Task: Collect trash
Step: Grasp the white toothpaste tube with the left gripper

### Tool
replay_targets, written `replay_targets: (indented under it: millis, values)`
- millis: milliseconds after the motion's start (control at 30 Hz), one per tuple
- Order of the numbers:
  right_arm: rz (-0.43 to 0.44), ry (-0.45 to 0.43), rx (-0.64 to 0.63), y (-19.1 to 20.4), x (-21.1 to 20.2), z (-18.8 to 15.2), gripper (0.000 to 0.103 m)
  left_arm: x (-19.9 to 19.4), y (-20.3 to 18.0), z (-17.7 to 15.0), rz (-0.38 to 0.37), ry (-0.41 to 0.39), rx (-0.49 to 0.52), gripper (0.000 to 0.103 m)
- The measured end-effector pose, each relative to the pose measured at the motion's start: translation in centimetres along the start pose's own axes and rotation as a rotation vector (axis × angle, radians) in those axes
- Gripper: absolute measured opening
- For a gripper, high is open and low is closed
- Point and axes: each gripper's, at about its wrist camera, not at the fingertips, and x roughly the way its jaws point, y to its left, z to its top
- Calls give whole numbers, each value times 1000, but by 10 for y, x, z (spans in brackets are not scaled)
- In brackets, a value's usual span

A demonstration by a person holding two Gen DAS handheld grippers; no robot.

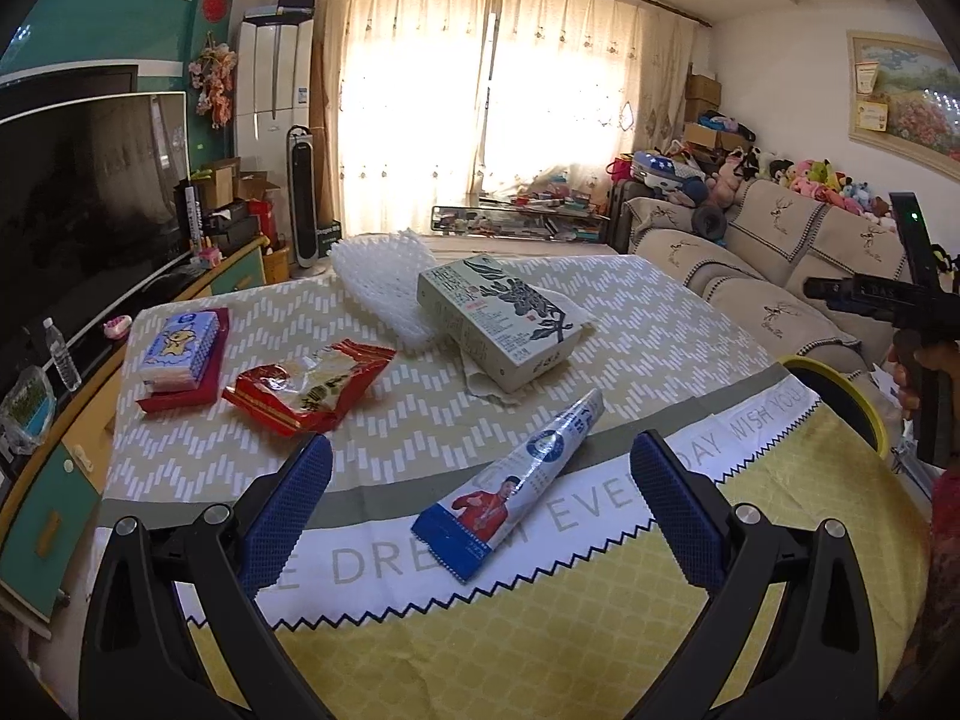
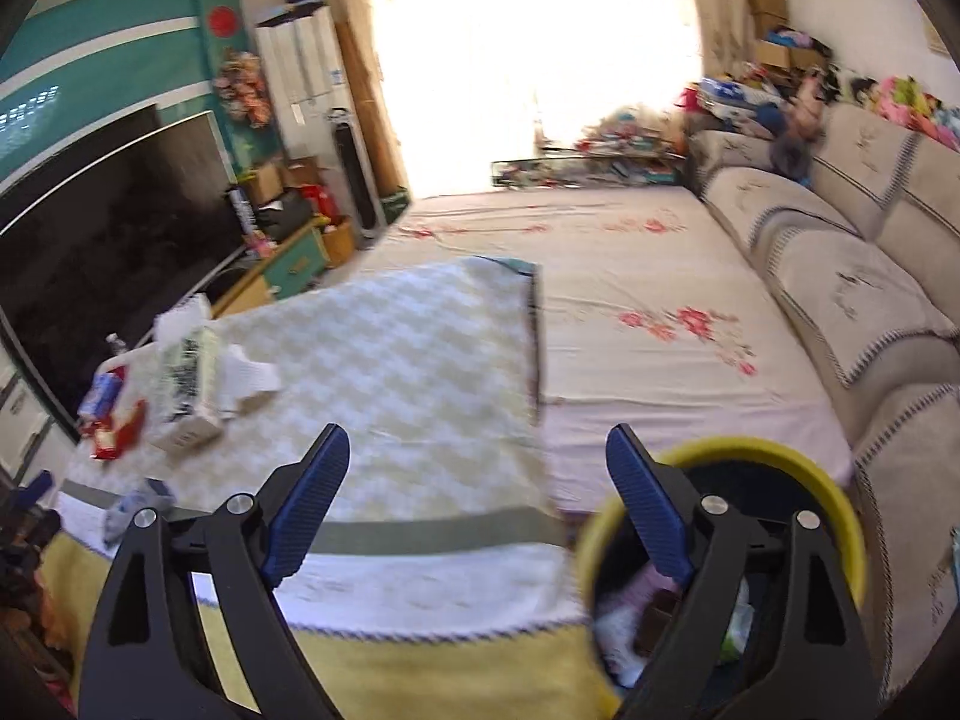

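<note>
Since the right gripper (image 2: 477,501) hangs spread and empty beside the yellow-rimmed bin (image 2: 840,498), which holds crumpled scraps, it should swing back over the table (image 1: 600,648). The left gripper (image 1: 480,510), spread wide with nothing held, straddles the flattened tube (image 1: 510,486) near the table's front edge: lower, then pinch its middle.

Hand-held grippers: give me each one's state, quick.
Left hand-held gripper: open, holding nothing.
Right hand-held gripper: open, holding nothing.
</note>
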Motion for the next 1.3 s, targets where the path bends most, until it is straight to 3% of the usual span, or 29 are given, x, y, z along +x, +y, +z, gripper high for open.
replay_targets:
  millis: [133, 233, 433, 567, 700, 900, 1067, 1300]
  values:
    - [49, 32, -60, 35, 20, -3, 83, 8, -4, 0, -42, 32, -6, 98]
    - [47, 50, -109, 45, 27, -9, 83, 20, -8, -1, -69, 98, 7, 98]
    - [76, 61, -77, 43, 34, -16, 83, 49, -27, 6, -31, 186, 176, 98]
    - [90, 30, -92, 48, 28, -17, 83, 71, -33, 14, -55, 231, 244, 98]
    - [95, 35, -91, 47, 28, -18, 83, 88, -32, 16, -106, 289, 248, 84]
    - [99, 42, -100, 50, 30, -19, 83, 96, -27, 10, -136, 336, 224, 71]
    - [99, 45, -101, 51, 31, -20, 83, 91, -32, 0, -122, 354, 251, 66]
    - [101, 53, -110, 53, 32, -22, 83, 77, -35, -8, -93, 370, 218, 51]
